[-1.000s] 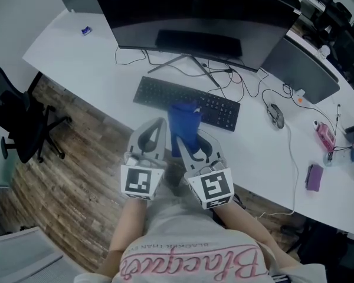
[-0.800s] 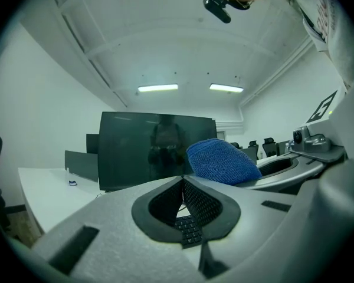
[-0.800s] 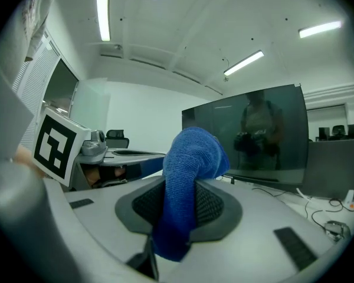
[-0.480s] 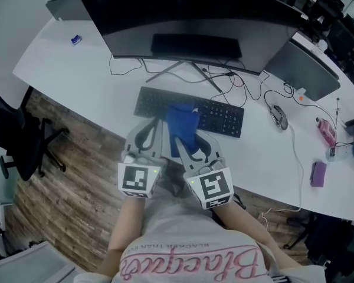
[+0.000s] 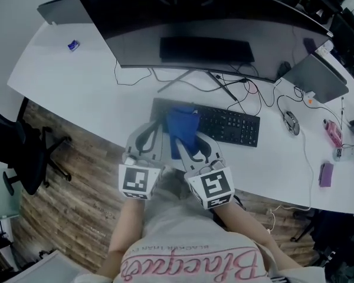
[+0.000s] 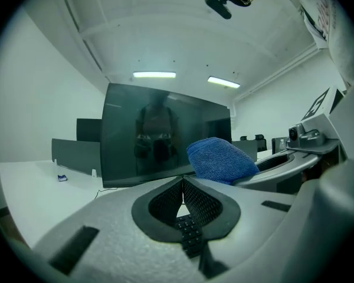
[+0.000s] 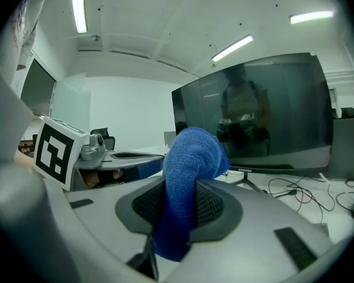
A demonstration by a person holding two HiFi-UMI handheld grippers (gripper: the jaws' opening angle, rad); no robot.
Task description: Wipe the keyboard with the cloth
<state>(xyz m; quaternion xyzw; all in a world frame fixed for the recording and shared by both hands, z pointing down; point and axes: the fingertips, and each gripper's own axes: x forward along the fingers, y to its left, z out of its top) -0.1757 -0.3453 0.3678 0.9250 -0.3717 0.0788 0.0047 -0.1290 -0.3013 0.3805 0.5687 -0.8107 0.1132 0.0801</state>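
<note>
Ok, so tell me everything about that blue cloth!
The cloth is deep blue and looks soft and fuzzy, like a towel. It is bunched into a thick fold, and the right tongs are shut on it. Its rounded end bulges out past the tips. In the head view it sits over the left end of the black keyboard; whether it touches the keys is unclear.

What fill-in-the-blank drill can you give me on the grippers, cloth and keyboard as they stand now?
1. The right gripper is shut on a ____ cloth.
2. The left gripper has its jaws together and holds ____.
3. In the head view, the cloth shows over the ____ end of the keyboard.
4. The mouse lies on the desk to the ____ of the keyboard.

Missing words: blue; nothing; left; right.
</note>
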